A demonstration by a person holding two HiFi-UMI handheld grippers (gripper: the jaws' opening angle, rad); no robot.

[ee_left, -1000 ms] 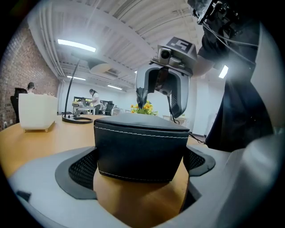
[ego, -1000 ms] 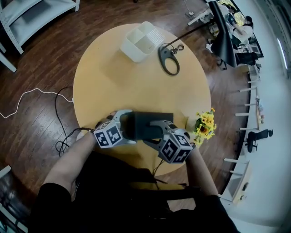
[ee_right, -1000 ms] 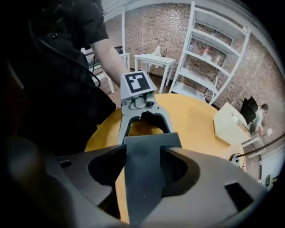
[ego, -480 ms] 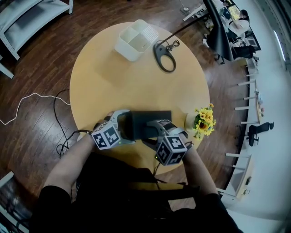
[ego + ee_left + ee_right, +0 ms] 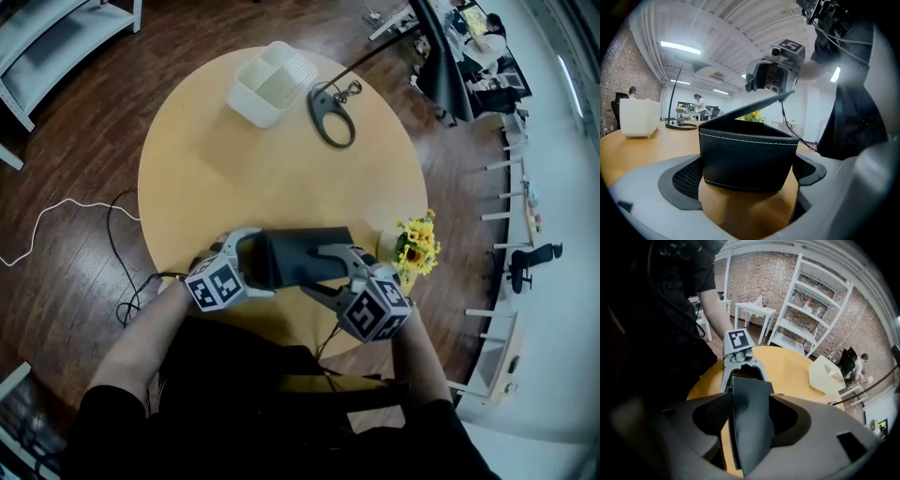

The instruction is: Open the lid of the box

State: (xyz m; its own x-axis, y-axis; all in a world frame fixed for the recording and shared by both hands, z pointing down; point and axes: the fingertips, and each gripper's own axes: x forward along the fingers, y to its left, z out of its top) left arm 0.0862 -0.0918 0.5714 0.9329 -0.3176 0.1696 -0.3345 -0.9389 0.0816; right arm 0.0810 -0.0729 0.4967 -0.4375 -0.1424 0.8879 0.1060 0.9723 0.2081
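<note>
A black box (image 5: 298, 255) with white stitching lies near the front edge of the round wooden table (image 5: 234, 169). My left gripper (image 5: 257, 262) is shut on the box's left end, one finger on each side of it (image 5: 747, 157). My right gripper (image 5: 323, 272) is shut on the free edge of the lid (image 5: 754, 105), which tilts up off the box at its right end. The right gripper view shows the lid (image 5: 750, 418) edge-on between the pads, with the left gripper (image 5: 743, 364) beyond it. What is inside the box is hidden.
A white divided container (image 5: 267, 82) and a black ring-shaped lamp base (image 5: 328, 112) stand at the table's far side. A small pot of yellow flowers (image 5: 414, 248) is just right of the box. Cables (image 5: 66, 211) trail on the wooden floor at left.
My right gripper has shifted a little right and toward me with the lid's edge, and the lid now stands tilted up. The left gripper has stayed on the box.
</note>
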